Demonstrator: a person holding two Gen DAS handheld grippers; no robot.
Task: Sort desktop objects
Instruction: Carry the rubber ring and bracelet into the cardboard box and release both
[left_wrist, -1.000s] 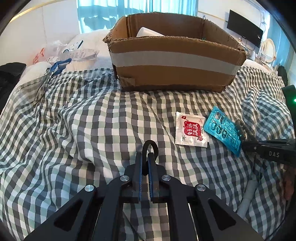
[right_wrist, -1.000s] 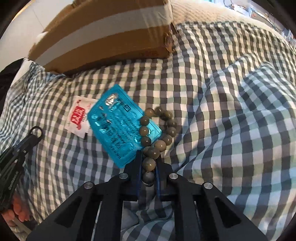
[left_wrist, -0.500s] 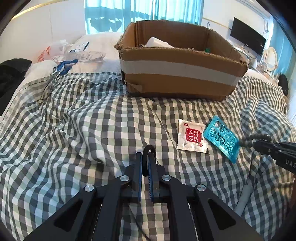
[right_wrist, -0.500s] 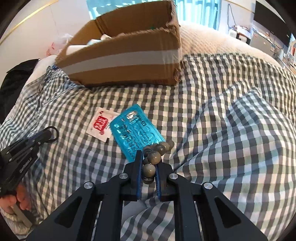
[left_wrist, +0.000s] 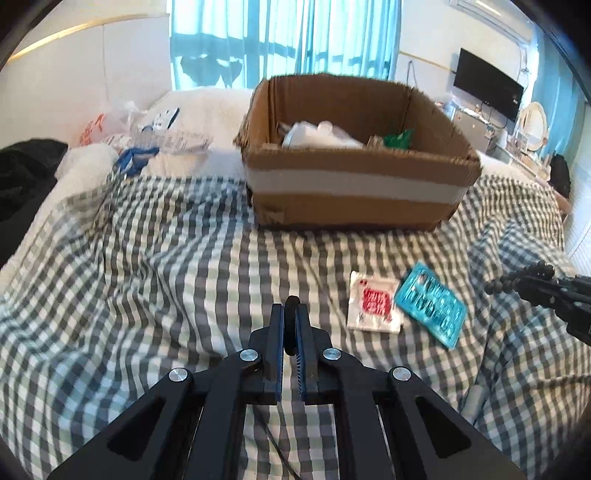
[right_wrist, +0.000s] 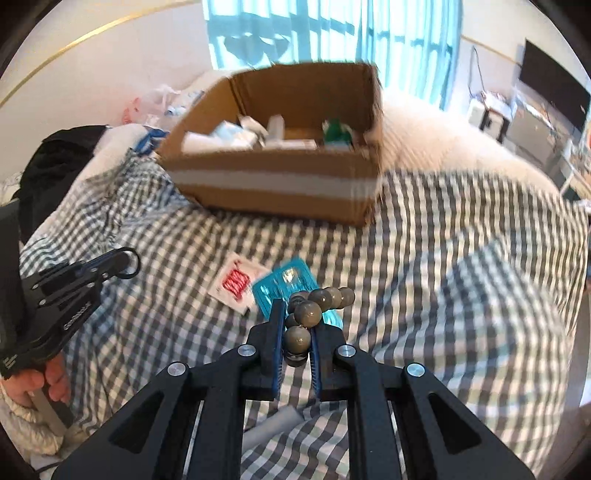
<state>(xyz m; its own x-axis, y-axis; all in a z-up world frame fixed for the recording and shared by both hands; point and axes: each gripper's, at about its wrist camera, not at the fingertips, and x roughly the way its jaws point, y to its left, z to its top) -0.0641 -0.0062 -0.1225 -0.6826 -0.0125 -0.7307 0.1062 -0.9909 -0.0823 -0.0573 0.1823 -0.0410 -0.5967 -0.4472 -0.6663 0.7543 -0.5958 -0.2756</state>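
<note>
Bed cover: grey-and-white checked cloth (left_wrist: 155, 266), rumpled, spread under everything listed.
Box: open brown cardboard carton with a pale tape band (left_wrist: 354, 192), standing on the cloth at the far side; white packets and a green item already inside.
Left gripper (left_wrist: 291, 314): black two-finger tool, jaws together on a thin black ring (right_wrist: 127, 263), held clear above the cloth, well short of the box.
Right gripper (right_wrist: 297, 332): black two-finger tool, jaws clamped on a string of round olive-brown beads (right_wrist: 317, 301); only one or two beads sit between the pads, the rest of the loop bunched above and ahead of the tips.
Blister pack: teal foil-backed pill sheet (left_wrist: 430, 308), flat on the cloth, near the box front, just beside the sachet.
Sachet: small white square packet with red print (left_wrist: 373, 304), flat on the cloth, left of the blister pack.
Stage, judged: two items lifted and on the way to the box – two left on the cloth.
Risk, beads: round, hard surfaces under narrow pads – likely to roll out on a quick swing; the loose loop could catch the carton's ragged rim.
Risk, ring: slim grip, could twist free and vanish into the cloth folds.
Risk, tools: both heading for one opening; possible collision.
</note>
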